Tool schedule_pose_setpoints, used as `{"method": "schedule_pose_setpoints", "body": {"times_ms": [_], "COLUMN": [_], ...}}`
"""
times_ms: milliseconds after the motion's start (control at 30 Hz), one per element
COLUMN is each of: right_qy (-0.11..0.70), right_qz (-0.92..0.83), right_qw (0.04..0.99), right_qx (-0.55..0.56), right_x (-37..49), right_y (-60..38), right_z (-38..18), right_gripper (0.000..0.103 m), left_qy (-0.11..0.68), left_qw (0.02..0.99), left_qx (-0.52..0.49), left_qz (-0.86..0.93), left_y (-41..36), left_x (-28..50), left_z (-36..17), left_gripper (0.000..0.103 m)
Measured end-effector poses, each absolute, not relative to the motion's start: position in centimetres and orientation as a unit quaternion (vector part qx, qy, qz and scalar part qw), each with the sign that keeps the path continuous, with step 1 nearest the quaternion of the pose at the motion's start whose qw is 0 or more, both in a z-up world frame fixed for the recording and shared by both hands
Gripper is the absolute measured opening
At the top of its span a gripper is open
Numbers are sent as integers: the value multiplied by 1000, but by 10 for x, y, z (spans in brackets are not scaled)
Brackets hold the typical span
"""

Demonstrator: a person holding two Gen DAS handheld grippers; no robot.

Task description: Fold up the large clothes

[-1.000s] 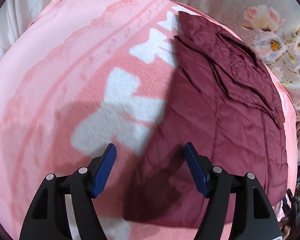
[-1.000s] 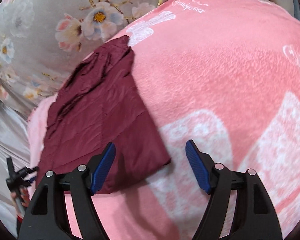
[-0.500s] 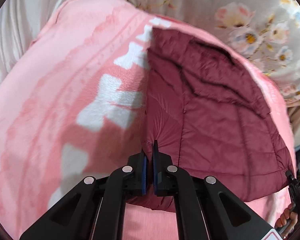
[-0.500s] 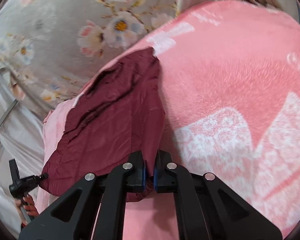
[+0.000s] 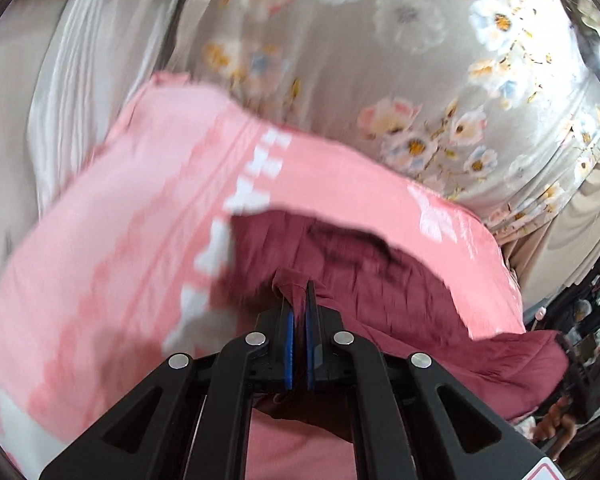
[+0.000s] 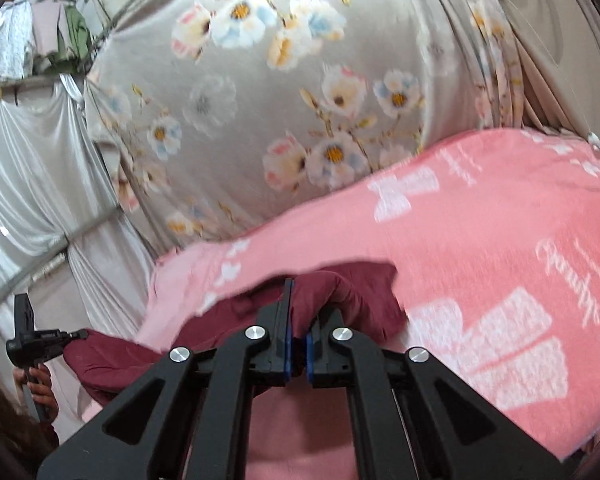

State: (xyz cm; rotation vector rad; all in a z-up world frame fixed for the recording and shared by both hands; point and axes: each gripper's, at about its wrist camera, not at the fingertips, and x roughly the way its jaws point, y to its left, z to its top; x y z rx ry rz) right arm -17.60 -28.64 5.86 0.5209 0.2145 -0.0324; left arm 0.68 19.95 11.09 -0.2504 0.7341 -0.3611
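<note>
A maroon quilted jacket [image 5: 400,280] lies on a pink blanket [image 5: 120,240] with white bow prints. My left gripper [image 5: 299,308] is shut on a corner of the jacket's near hem and holds it lifted off the blanket. My right gripper [image 6: 298,312] is shut on the other near corner of the jacket [image 6: 352,300], also lifted. The fabric bunches over both grippers and sags between them. The jacket's far part is hidden behind the raised folds.
A grey curtain with flower print [image 6: 300,100] hangs behind the bed. White drapes [image 6: 28,200] hang to the left. The other hand-held gripper and the hand on it [image 6: 32,344] show at the left edge of the right wrist view.
Both grippers closed on the jacket's near hem corners and then lifted them up and forward. The jacket's near edge has risen off the blanket and the views tilt toward the curtain.
</note>
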Motion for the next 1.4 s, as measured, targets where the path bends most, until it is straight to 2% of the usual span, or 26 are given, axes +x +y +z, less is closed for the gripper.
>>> {"method": "schedule_pose_setpoints", "body": {"times_ms": [133,300,567,667,767,867,967,1033,1100,1133,1167,1200,1233,1267,1333,1400], "right_qy": [107,136,226,259,291,302,283,255,224,209,195,187,180,178,191,214], "right_qz": [-47,-89,-137,-149,-157,-154,-140,-139,-149,-151,-150,-149,-143,-129,-108,-82], "right_qw": [959,949,921,911,901,893,895,901,911,916,922,925,930,934,941,947], "right_qx": [260,270,286,283,282,296,316,321,312,306,299,294,288,281,257,223], "right_x": [-108,-11,117,145,165,169,157,141,123,115,107,103,100,100,107,122], "right_y": [-307,-335,-356,-360,-363,-368,-374,-374,-372,-369,-366,-361,-356,-348,-328,-301], "right_z": [75,66,-6,-32,-63,-80,-78,-66,-50,-41,-31,-23,-16,-8,3,9], "right_gripper": [3,3,3,4,5,7,15,26,46,47,47,47,47,47,47,39], "left_qy": [348,373,438,467,478,478,471,456,430,422,416,401,381,345,311,321], "left_qw": [922,919,898,884,878,878,881,888,901,905,908,915,924,938,949,946], "left_qx": [-91,-76,-39,-28,-15,-20,-32,-45,-48,-46,-44,-34,-25,-17,-8,-9], "left_qz": [-142,-100,-32,-17,4,1,-6,-13,-23,-27,-29,-14,8,33,50,44], "left_y": [171,140,102,97,93,92,96,102,108,110,111,112,114,117,119,113], "left_x": [73,173,294,319,333,338,336,330,319,316,314,310,306,298,292,293], "left_z": [124,107,22,-19,-49,-67,-68,-56,-36,-27,-20,-8,2,16,35,46], "left_gripper": [3,3,4,7,15,16,16,16,17,18,21,40,52,69,70,70]}}
